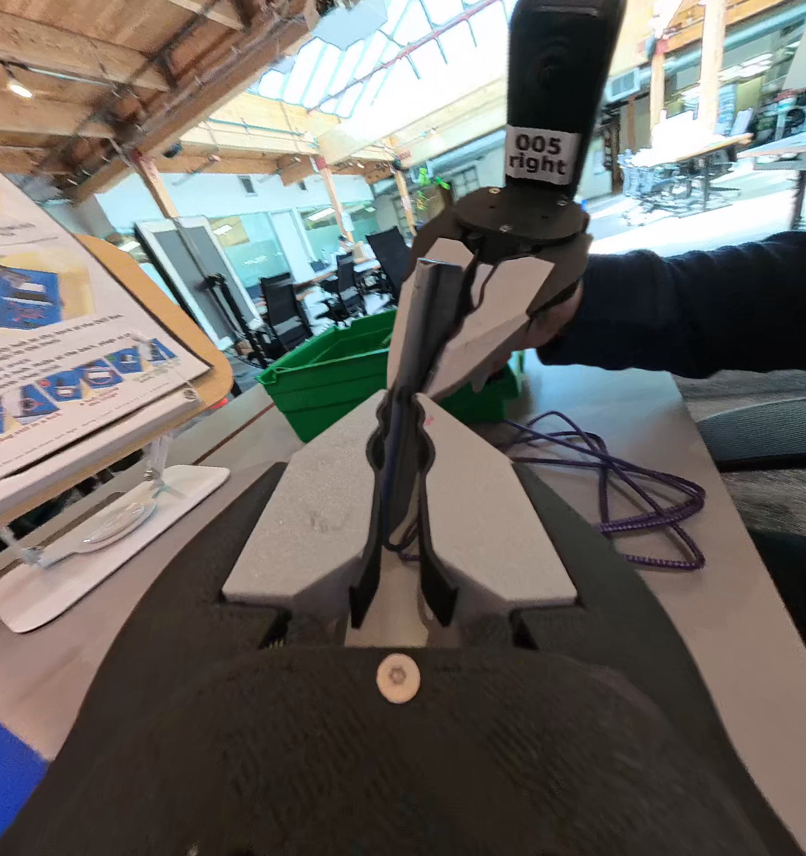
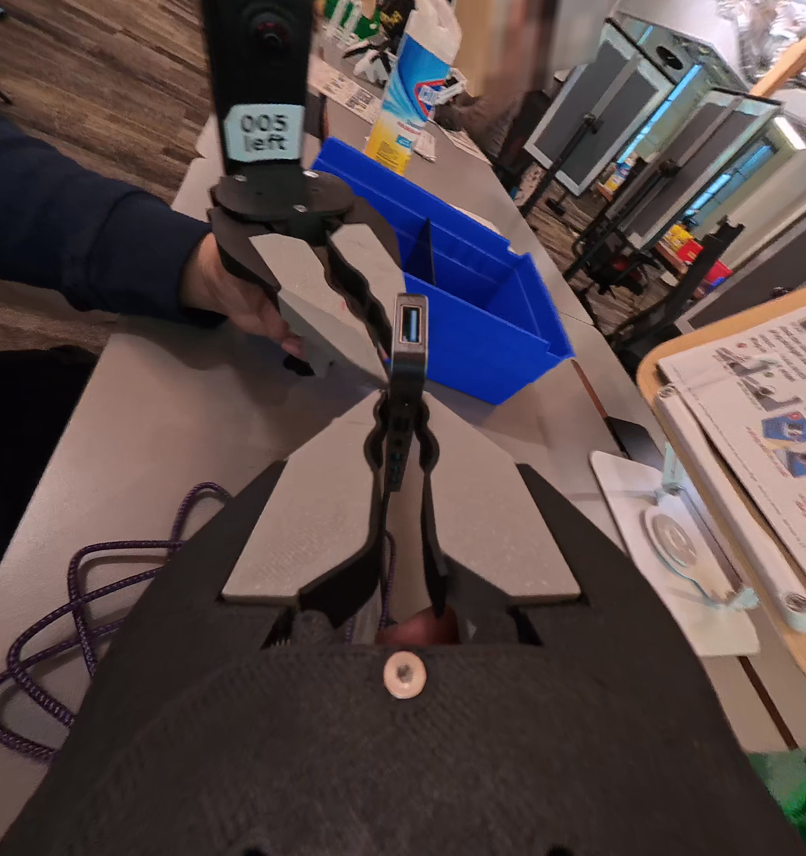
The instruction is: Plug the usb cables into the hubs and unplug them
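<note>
A slim dark USB hub (image 2: 408,361) stands on end between the two grippers, above the grey table (image 2: 160,440). An open USB port (image 2: 410,324) shows at its far end. My right gripper (image 2: 401,398) is shut on the hub's near part. My left gripper (image 1: 400,398) is shut on the same hub (image 1: 426,296), tip to tip with the right gripper (image 1: 415,384). In the right wrist view the left gripper (image 2: 382,370) reaches the hub from the upper left. A purple braided USB cable (image 1: 646,509) lies coiled on the table and also shows in the right wrist view (image 2: 44,639); I cannot tell whether it is plugged in.
A green bin (image 1: 327,370) stands behind the grippers on one side, a blue bin (image 2: 475,324) on the other. An instruction sheet on a white stand (image 1: 67,370) sits at the table's edge. A spray bottle (image 2: 405,102) stands beyond the blue bin. Dark-sleeved hands (image 1: 554,319) hold the grippers. Less than 4 cm separates the two grippers' tips.
</note>
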`<move>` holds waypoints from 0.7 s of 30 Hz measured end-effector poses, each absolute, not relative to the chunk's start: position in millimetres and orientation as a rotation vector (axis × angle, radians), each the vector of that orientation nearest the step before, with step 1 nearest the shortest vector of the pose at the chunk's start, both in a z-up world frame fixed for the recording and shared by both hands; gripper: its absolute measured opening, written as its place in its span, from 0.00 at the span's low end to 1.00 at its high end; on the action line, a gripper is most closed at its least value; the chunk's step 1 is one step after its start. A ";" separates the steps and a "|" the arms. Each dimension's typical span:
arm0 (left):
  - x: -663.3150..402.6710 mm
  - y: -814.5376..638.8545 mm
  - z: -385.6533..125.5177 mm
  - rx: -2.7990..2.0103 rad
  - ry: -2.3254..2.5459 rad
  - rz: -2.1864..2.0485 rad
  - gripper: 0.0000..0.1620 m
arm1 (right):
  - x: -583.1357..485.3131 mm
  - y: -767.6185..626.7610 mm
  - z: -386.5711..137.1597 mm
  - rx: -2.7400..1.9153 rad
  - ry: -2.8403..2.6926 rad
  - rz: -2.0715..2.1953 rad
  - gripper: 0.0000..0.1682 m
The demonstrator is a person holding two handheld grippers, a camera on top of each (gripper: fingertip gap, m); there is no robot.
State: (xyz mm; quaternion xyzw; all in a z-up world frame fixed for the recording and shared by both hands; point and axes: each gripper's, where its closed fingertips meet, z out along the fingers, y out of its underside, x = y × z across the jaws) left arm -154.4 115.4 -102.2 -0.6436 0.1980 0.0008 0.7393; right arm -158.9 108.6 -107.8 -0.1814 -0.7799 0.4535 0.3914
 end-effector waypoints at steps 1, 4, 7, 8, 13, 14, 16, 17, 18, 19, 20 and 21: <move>-160.6 113.5 -96.0 -1.383 0.394 0.027 0.00 | -161.1 114.4 -104.4 -0.482 -1.958 1.134 0.04; -172.0 103.3 -77.4 -1.281 0.310 0.007 0.00 | -163.1 129.1 -91.5 -0.542 -1.907 1.115 0.04; -177.7 106.4 -81.1 -1.312 0.288 0.025 0.00 | -163.8 141.3 -66.3 -0.599 -1.804 1.125 0.04; -179.3 109.3 -85.0 -1.334 0.285 0.048 0.00 | -164.4 147.8 -56.0 -0.614 -1.761 1.112 0.04; -180.1 116.7 -95.6 -1.389 0.293 0.101 0.00 | -158.7 194.3 8.3 -0.688 -1.551 1.050 0.05; -182.0 117.5 -96.4 -1.396 0.285 0.109 0.00 | -155.4 203.7 24.3 -0.716 -1.494 1.080 0.05; -184.7 118.1 -96.9 -1.403 0.269 0.104 0.00 | -150.5 216.9 44.0 -0.811 -1.451 1.189 0.04; -185.8 118.5 -97.4 -1.408 0.260 0.098 0.00 | -149.1 221.1 47.9 -0.828 -1.466 1.196 0.04; -187.6 118.9 -98.1 -1.413 0.251 0.100 0.00 | -148.0 228.5 52.8 -0.825 -1.457 1.153 0.05; -189.8 119.6 -99.5 -1.422 0.241 0.104 0.00 | -146.1 237.6 59.9 -0.830 -1.419 1.120 0.04; -191.5 120.6 -101.2 -1.434 0.232 0.105 0.00 | -143.4 241.8 66.2 -0.844 -1.385 1.156 0.04; -192.0 121.4 -102.7 -1.443 0.228 0.101 0.00 | -141.4 237.6 66.8 -0.856 -1.398 1.241 0.04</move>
